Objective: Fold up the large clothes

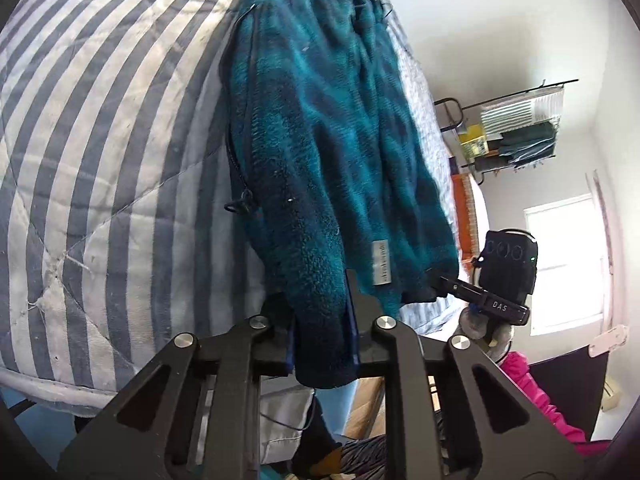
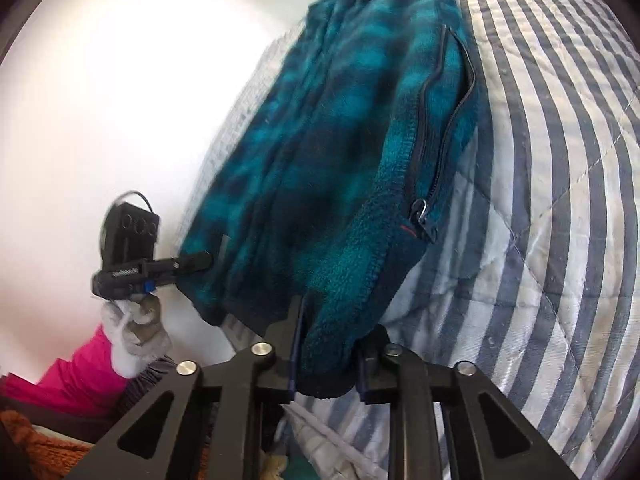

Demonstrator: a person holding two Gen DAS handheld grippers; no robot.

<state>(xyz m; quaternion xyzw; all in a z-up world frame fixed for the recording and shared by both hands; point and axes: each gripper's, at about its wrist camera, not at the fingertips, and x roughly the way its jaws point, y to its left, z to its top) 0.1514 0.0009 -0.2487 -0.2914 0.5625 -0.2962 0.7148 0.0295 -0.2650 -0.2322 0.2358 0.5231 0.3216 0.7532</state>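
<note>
A teal and dark blue plaid fleece jacket (image 1: pixel 320 128) with zip pockets lies stretched over a striped quilt (image 1: pixel 100 140). My left gripper (image 1: pixel 320 312) is shut on one bottom corner of the jacket's hem. My right gripper (image 2: pixel 328 332) is shut on the other bottom corner, near a zip pocket (image 2: pixel 436 152). The jacket also fills the right wrist view (image 2: pixel 320 140), over the quilt (image 2: pixel 560 200). Each view shows the other gripper clamped on the hem: the right one in the left wrist view (image 1: pixel 436 280), the left one in the right wrist view (image 2: pixel 204 258).
A wire rack (image 1: pixel 516 128) with folded items hangs on the far wall beside a bright window (image 1: pixel 568 260). Pink clothing (image 1: pixel 536 392) lies low at the right, also in the right wrist view (image 2: pixel 72 380). An orange-brown textile (image 2: pixel 44 444) lies bottom left.
</note>
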